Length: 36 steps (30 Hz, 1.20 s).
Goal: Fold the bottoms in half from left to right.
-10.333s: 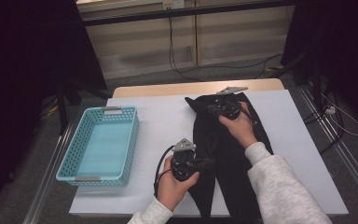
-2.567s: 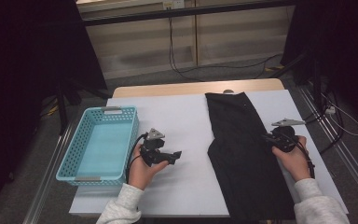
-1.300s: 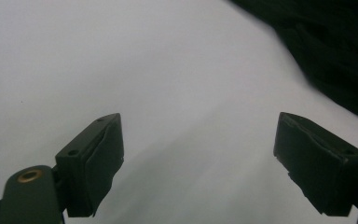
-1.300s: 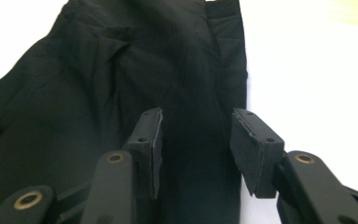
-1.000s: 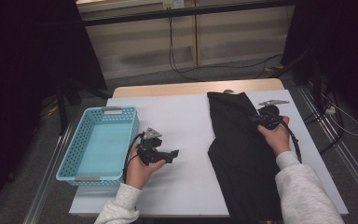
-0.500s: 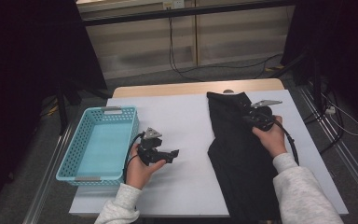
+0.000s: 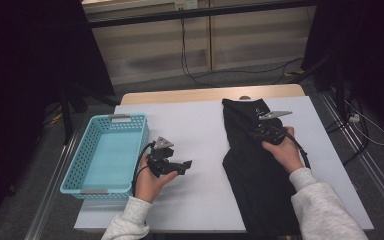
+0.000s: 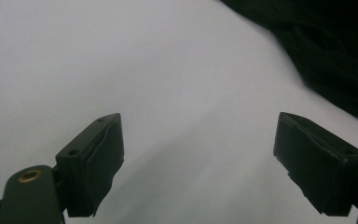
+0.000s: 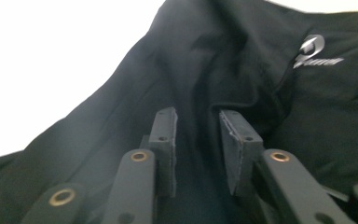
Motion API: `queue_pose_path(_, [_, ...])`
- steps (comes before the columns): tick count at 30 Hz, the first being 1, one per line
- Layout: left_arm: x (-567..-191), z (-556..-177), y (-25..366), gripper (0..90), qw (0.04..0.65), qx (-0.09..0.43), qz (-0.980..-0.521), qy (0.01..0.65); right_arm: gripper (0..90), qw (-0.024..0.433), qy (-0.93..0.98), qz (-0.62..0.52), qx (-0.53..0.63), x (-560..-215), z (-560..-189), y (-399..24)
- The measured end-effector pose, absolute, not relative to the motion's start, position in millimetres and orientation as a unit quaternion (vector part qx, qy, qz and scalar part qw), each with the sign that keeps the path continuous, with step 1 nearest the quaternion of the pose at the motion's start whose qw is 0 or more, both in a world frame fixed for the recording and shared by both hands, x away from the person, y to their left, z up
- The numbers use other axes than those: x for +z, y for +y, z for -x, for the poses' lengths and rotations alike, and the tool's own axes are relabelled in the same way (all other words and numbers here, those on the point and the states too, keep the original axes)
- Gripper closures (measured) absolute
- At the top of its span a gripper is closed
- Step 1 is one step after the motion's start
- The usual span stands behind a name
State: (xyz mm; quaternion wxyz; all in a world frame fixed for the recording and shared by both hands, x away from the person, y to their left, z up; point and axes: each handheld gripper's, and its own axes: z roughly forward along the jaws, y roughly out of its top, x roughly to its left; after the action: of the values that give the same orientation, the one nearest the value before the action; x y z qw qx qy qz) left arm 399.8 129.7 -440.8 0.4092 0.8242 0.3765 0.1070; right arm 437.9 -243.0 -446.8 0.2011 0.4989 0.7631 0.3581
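At nine o'clock on the white bench [image 7: 205, 200] a light-blue basket [image 7: 106, 156] is seen, with its short ends at twelve and six. Just toward three o'clock of it, the left tongs [image 7: 186, 165] are held low over bare bench, pointed at three o'clock; their jaws are spread wide and nothing is gripped between them. Across the three-o'clock half of the bench a black garment [image 7: 260, 180] is laid lengthwise from twelve to six, with a small white logo [image 9: 313, 50] near its twelve-o'clock end. Over its upper part the right tongs [image 9: 196, 140] are held, pointed toward twelve. Their jaws have just been opening and are parted narrowly; whether cloth is pinched cannot be told.
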Motion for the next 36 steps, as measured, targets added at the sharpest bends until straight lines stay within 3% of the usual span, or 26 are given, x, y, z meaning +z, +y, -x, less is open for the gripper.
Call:
queue_pose_path(6, [-440, -400, 132, 16.0, 0.407, 0.107, -0.826, 0.376, 55.8, 0.227, 0.736, -0.517, 0.374, -434, -442, -257])
queue_pose_path(13, [-441, -400, 131, 15.9, 0.406, 0.106, -0.827, 0.375, 52.7, 0.245, 0.690, -0.562, 0.384, -430, -451, -278])
queue_pose_path(19, [-441, -401, 132, 16.0, 0.407, 0.109, -0.825, 0.377, 56.3, 0.228, 0.694, -0.578, 0.364, -448, -467, -274])
queue_pose_path(25, [-440, -401, 134, 16.0, 0.409, 0.108, -0.823, 0.380, 87.3, 0.231, 0.713, -0.565, 0.345, -458, -472, -266])
queue_pose_path(33, [-440, -401, 134, 16.0, 0.410, 0.107, -0.822, 0.381, 86.5, 0.315, 0.694, -0.565, 0.317, -439, -473, -290])
queue_pose_path(35, [-441, -401, 134, 15.9, 0.406, 0.105, -0.825, 0.378, 71.1, 0.305, 0.686, -0.578, 0.319, -445, -472, -293])
queue_pose_path(36, [-441, -401, 134, 15.9, 0.407, 0.106, -0.824, 0.379, 73.3, 0.299, 0.690, -0.581, 0.313, -446, -471, -293])
